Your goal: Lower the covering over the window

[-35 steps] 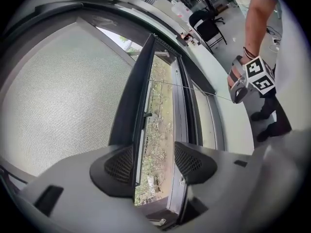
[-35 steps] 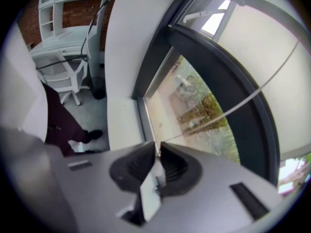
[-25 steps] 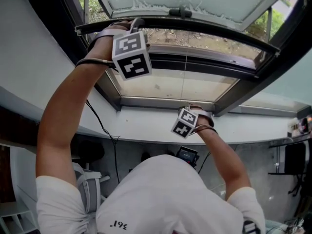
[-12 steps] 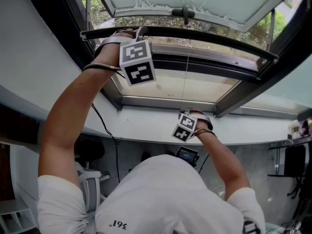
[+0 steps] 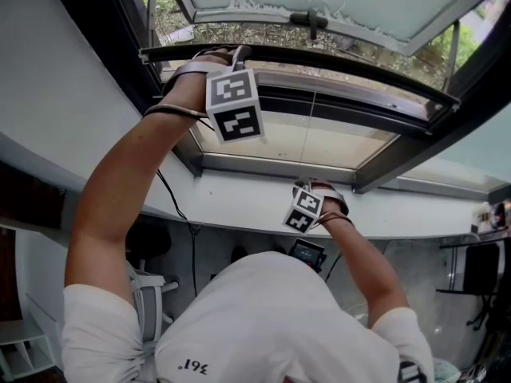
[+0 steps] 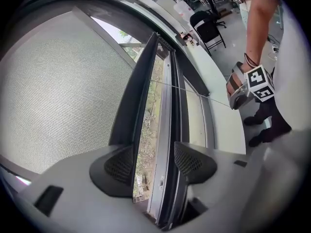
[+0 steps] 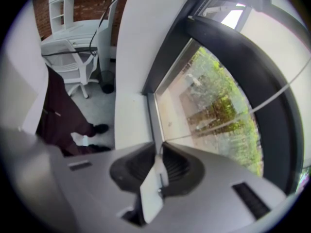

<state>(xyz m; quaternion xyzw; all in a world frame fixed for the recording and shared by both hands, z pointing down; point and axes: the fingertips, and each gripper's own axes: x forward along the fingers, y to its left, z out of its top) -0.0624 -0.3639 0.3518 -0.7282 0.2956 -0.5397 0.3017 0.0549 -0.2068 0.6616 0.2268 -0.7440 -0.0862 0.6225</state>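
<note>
Screen (image 6: 63,81) partly down: my left tool (image 6: 153,155), jaws wide, bears on its bar (image 6: 138,91) to keep it level; my right tool (image 7: 160,166), nearly closed, pinches the cord tab (image 7: 151,193) to pull.

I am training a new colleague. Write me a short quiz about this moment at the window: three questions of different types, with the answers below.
1. True or false: the right gripper has its fingers closed on a white pull tab.
2. Choose one: the thin cord runs from that tab up to
A. the dark bar across the window
B. the white chair
C. the windowsill
3. Short answer: which gripper is raised to the dark bar?

Key
1. True
2. A
3. The left gripper
</note>
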